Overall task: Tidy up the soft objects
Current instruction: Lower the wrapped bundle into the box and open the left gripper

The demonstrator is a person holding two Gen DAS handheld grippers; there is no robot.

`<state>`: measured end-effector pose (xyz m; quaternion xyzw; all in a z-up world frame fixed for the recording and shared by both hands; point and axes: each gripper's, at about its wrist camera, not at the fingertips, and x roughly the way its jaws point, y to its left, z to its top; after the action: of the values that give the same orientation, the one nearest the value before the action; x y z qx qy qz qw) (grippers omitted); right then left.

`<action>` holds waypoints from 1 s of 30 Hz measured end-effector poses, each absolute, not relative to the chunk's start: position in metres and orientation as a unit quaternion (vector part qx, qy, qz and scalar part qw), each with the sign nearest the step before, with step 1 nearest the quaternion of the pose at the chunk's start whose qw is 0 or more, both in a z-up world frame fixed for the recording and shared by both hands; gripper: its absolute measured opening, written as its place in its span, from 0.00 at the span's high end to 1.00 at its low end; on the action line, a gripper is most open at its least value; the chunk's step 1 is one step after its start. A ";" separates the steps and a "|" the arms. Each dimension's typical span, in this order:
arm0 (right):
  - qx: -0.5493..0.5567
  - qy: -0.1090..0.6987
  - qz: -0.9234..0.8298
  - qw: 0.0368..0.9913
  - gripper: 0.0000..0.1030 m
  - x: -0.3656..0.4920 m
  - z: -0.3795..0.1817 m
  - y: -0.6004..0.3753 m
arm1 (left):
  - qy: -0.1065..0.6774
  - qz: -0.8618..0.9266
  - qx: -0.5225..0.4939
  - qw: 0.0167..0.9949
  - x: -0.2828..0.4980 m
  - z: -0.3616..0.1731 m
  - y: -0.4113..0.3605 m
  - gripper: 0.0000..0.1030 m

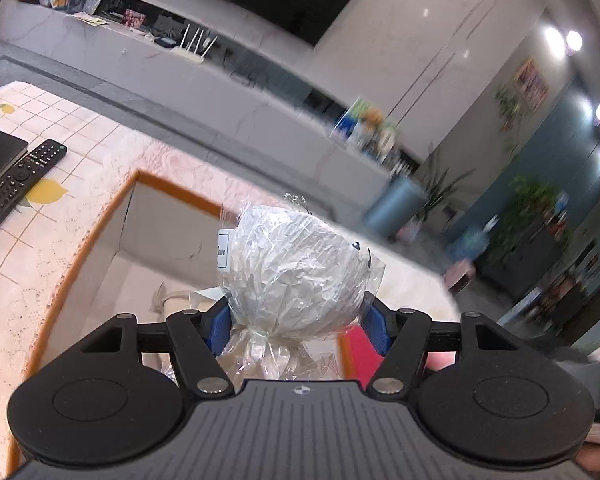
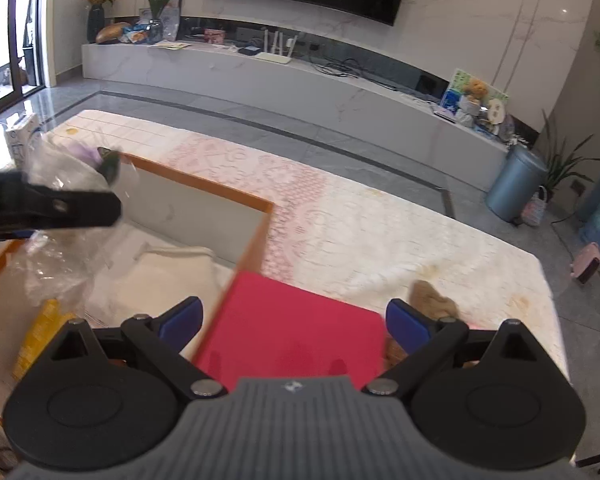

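Note:
My left gripper point(image 1: 296, 314) is shut on a white soft toy wrapped in crinkled clear plastic point(image 1: 292, 264), its blue pads point(image 1: 220, 322) pressing both sides. It hangs above an orange-rimmed box point(image 1: 112, 208) with a white inside. The right wrist view shows that same gripper point(image 2: 60, 204) and the wrapped toy point(image 2: 60, 164) at the left, over the box point(image 2: 204, 188). A cream cloth point(image 2: 168, 276) lies in the box. My right gripper point(image 2: 294, 316) stands wide open and empty above a red folded piece point(image 2: 300, 344) at the box's corner. A brown plush point(image 2: 432, 300) lies on the table beside its right finger.
The box stands on a table with a pale lace cover point(image 2: 360, 232). A black remote point(image 1: 24, 176) and a dark flat device lie at the table's left. A yellow item point(image 2: 40, 332) is inside the box. A grey bin point(image 2: 514, 184) stands on the floor beyond.

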<state>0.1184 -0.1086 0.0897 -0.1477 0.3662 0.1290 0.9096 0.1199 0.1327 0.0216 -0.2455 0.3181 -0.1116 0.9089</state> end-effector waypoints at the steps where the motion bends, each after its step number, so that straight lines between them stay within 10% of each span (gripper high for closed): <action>1: -0.148 0.366 0.126 0.910 0.07 0.118 0.088 -0.114 | 0.325 -0.107 -0.231 0.911 0.123 0.019 0.128 0.27; 30: -0.113 0.367 0.094 0.918 0.06 0.120 0.058 -0.158 | 0.306 -0.093 -0.142 0.937 0.113 0.023 0.088 0.05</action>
<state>0.1196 -0.1584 0.0585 -0.1128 0.3674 0.0945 0.9183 0.1129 0.0883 0.0227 -0.1424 0.3063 -0.0925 0.9367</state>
